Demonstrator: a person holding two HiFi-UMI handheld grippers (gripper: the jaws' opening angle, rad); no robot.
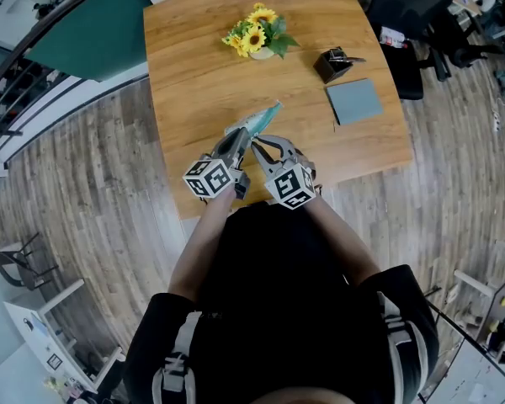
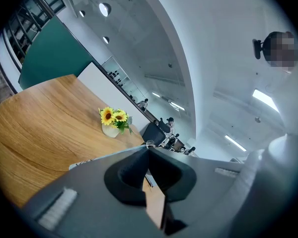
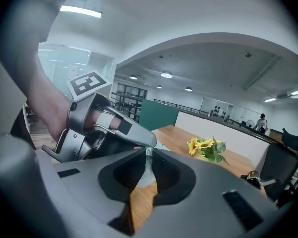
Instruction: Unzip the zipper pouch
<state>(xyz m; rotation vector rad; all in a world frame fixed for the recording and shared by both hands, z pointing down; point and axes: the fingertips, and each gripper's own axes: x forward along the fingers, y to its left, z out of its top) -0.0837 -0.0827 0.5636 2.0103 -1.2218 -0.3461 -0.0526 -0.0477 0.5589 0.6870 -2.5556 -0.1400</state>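
Note:
A pale teal zipper pouch (image 1: 264,119) lies slanted over the wooden table (image 1: 194,74), near its front edge. Both grippers meet at its near end. My left gripper (image 1: 243,135) is shut, and a small metal piece of the pouch shows at its tips (image 2: 149,144). A pale strip of the pouch (image 2: 82,163) runs off to the left below it. My right gripper (image 1: 255,140) is shut too, pinching a small pale piece that looks like the zipper pull (image 3: 148,152). The left gripper's fingers (image 3: 131,135) touch that same spot. Pouch fabric (image 3: 147,176) shows through the gap below.
A pot of sunflowers (image 1: 257,36) stands at the back of the table. A black object (image 1: 332,63) and a grey notebook (image 1: 353,101) lie at the right. Black office chairs (image 1: 404,15) stand beyond the far right corner. Wood floor surrounds the table.

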